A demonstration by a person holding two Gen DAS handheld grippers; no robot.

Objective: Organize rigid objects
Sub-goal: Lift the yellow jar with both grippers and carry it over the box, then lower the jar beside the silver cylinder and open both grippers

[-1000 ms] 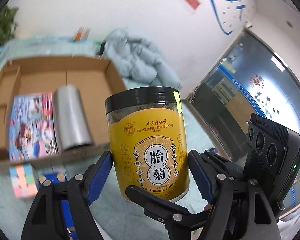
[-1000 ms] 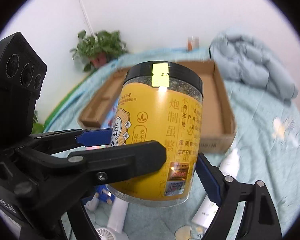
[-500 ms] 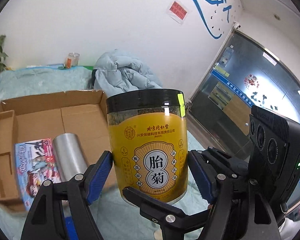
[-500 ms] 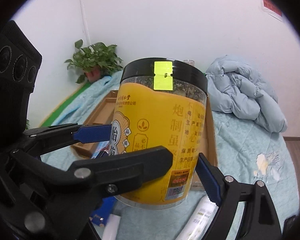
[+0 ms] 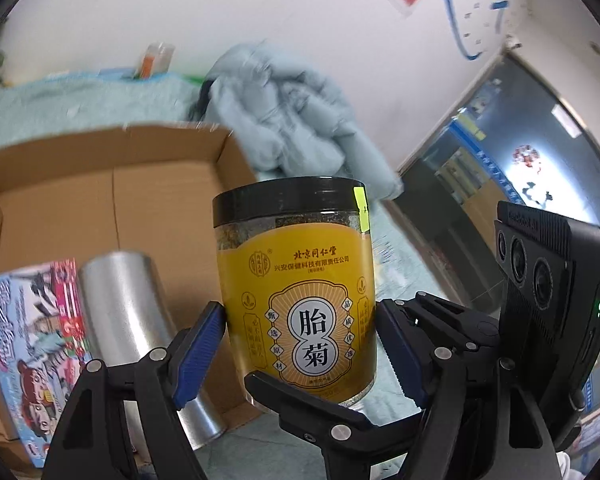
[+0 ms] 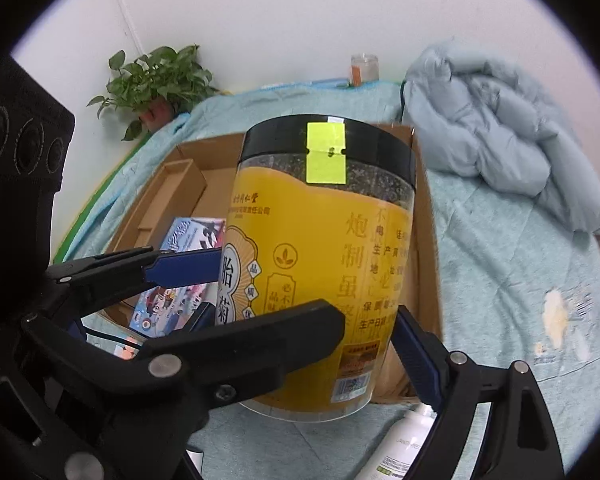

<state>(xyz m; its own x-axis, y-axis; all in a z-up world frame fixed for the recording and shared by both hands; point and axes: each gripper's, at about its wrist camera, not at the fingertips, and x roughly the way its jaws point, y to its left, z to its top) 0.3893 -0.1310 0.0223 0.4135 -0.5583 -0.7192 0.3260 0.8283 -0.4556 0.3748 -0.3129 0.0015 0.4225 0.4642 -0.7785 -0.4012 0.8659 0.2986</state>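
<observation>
Both claws clamp the same jar [image 5: 296, 292]: the left claw [image 5: 300, 344] pinches it between its blue pads, and the right claw [image 6: 300, 336] grips it crosswise, holding it clear of the bed. Beyond the left claw, the box [image 5: 164, 200] already holds a book [image 5: 32, 344] and a can [image 5: 128, 320]. The jar likely goes in next; a bottle [image 6: 404, 440] below the right claw still waits outside.

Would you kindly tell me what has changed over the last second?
The yellow jar was carried closer to the cardboard box, which now looms larger. Unchanged: both the left gripper and right gripper grip it; the silver cylinder and magazine lie inside.
</observation>
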